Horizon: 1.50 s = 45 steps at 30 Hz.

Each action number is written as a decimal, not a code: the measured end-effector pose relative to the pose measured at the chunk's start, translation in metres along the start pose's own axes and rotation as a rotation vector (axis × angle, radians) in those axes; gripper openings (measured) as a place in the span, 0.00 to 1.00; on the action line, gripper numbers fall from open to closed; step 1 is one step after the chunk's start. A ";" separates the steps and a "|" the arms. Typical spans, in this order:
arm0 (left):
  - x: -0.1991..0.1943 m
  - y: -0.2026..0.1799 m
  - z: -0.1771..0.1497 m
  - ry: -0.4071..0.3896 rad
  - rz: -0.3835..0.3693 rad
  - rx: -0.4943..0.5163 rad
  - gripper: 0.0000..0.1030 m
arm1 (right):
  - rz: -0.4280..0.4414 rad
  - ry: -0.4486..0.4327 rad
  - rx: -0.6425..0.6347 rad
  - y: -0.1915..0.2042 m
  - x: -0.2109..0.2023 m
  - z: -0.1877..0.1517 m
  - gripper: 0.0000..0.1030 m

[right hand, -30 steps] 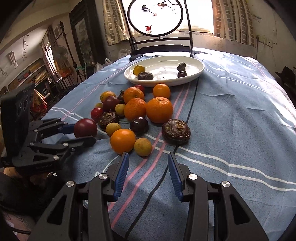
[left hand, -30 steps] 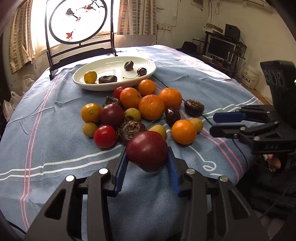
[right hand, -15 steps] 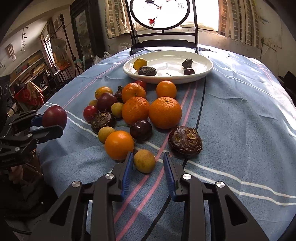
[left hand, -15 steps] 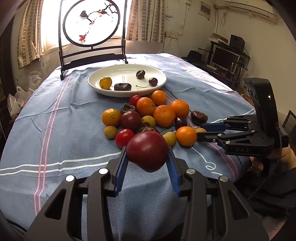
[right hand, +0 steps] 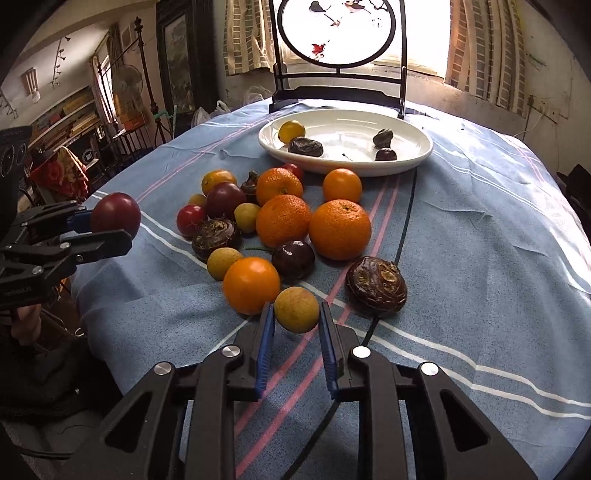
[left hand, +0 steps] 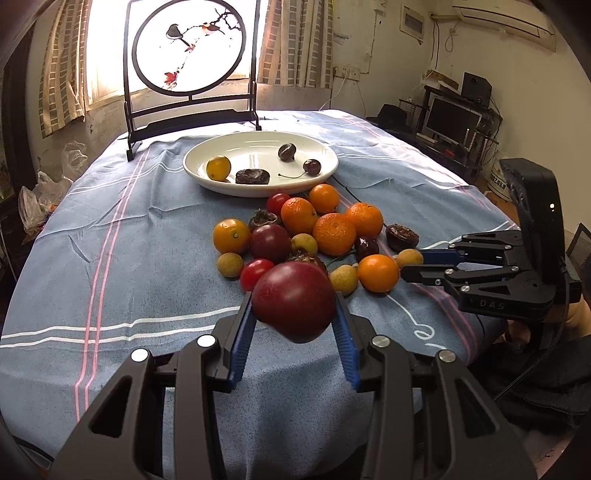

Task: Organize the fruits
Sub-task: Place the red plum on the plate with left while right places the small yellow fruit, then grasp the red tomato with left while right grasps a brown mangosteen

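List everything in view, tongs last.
plate: one, white, far middle; holds one yellow fruit and three dark ones
mandarins: three, rough orange, middle of the pile
smooth orange fruits: three, around the pile
tomatoes: two, red, pile's edges
plums: two, dark red; one in the pile, one in the left tongs
cherry: one, dark, near the mandarins
knobbly bulbs: three, brown, scattered
small yellow fruits: four; one between the right tongs
tablecloth: one, blue, striped
screen: one, black frame, behind the plate
left tongs: shut on a plum, off the cloth
right tongs: either side of a yellow fruit, grip unclear
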<state>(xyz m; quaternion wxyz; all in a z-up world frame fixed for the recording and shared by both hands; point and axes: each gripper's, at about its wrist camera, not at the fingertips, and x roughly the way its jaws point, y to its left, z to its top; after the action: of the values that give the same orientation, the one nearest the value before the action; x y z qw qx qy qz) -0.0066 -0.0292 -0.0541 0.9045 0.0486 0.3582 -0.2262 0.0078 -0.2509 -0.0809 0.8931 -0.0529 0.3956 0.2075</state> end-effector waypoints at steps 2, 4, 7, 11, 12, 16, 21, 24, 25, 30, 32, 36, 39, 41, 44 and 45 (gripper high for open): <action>0.001 0.001 0.005 -0.005 -0.007 -0.002 0.39 | 0.010 -0.031 0.016 -0.005 -0.013 0.002 0.23; 0.003 0.000 0.014 -0.004 -0.017 0.005 0.39 | 0.033 -0.066 0.050 -0.015 -0.026 0.011 0.23; 0.013 0.002 0.040 -0.004 -0.030 0.016 0.39 | 0.041 -0.112 0.091 -0.033 -0.038 0.039 0.23; 0.037 0.007 0.086 -0.008 -0.039 0.033 0.39 | 0.066 -0.135 0.110 -0.053 -0.027 0.096 0.23; 0.046 0.010 0.098 -0.007 -0.038 0.034 0.39 | 0.067 -0.139 0.119 -0.057 -0.021 0.108 0.23; 0.095 0.033 0.140 0.036 -0.039 -0.018 0.39 | 0.071 -0.110 0.148 -0.076 0.023 0.156 0.23; 0.157 0.052 0.173 0.098 0.021 -0.032 0.39 | 0.022 -0.058 0.175 -0.091 0.083 0.190 0.23; 0.179 0.061 0.180 0.150 0.006 -0.061 0.42 | 0.002 -0.049 0.174 -0.092 0.101 0.194 0.36; 0.177 0.063 0.181 0.147 -0.008 -0.069 0.49 | -0.013 -0.054 0.175 -0.092 0.101 0.194 0.49; 0.118 0.070 0.172 0.032 -0.043 -0.087 0.59 | -0.003 -0.114 0.183 -0.090 0.063 0.177 0.49; 0.089 0.070 0.156 0.006 -0.038 -0.073 0.72 | -0.018 -0.117 0.165 -0.087 0.040 0.160 0.49; 0.045 0.053 0.104 -0.003 0.004 0.024 0.74 | -0.064 -0.114 0.105 -0.076 0.001 0.111 0.49; 0.029 0.036 0.062 0.030 0.003 0.091 0.74 | -0.056 -0.099 0.100 -0.067 -0.015 0.069 0.49; 0.026 0.027 0.038 0.053 0.005 0.106 0.74 | -0.040 -0.088 0.121 -0.063 -0.020 0.044 0.49; 0.034 0.026 0.014 0.081 0.017 0.103 0.72 | -0.017 -0.087 0.181 -0.063 -0.025 0.016 0.49; 0.038 0.027 0.009 0.095 0.014 0.086 0.71 | -0.011 -0.091 0.200 -0.063 -0.027 0.009 0.49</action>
<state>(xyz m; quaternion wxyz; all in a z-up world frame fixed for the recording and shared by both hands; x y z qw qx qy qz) 0.0358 -0.0219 -0.0751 0.8852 0.1005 0.3902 -0.2326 0.0237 -0.3152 -0.0597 0.9121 0.0439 0.3730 0.1644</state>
